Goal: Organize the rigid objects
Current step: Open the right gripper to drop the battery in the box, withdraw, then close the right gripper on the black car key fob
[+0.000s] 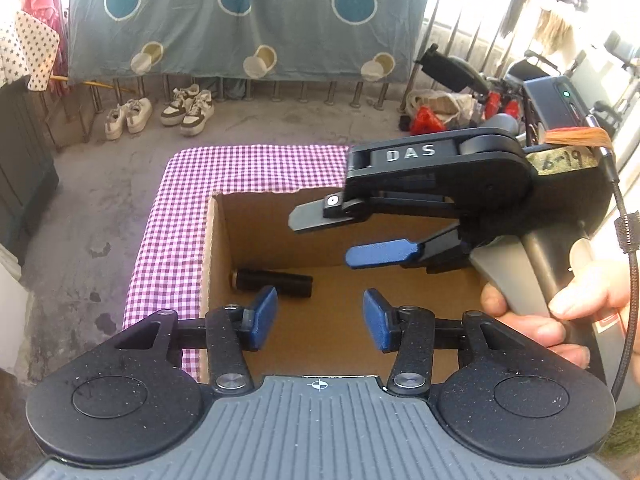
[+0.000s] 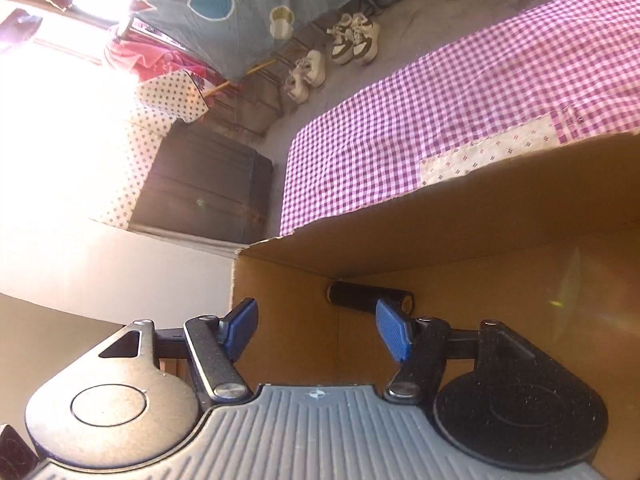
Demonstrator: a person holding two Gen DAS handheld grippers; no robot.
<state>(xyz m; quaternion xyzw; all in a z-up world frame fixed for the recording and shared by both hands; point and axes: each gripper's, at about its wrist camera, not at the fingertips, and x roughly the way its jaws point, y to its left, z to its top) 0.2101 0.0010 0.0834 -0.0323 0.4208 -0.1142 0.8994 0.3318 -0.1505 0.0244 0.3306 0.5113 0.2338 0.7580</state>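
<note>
An open cardboard box (image 1: 256, 232) stands on a table under a purple checked cloth (image 1: 240, 168). A black cylinder (image 1: 272, 282) lies on the box floor against the far left corner; in the right wrist view the black cylinder (image 2: 360, 296) rests along the box wall (image 2: 480, 220). My left gripper (image 1: 320, 318) hangs over the box, open and empty, its left pad just short of the cylinder. My right gripper (image 1: 344, 236) reaches in from the right above the box, held by a hand (image 1: 568, 300), open with nothing between its blue pads (image 2: 394, 330).
Two pairs of sneakers (image 1: 160, 114) sit on the concrete floor beyond the table. A blue sheet with circles (image 1: 240, 20) hangs behind them. A dark cabinet (image 1: 24, 160) stands at the left, and bags and red items (image 1: 440, 112) lie at the right.
</note>
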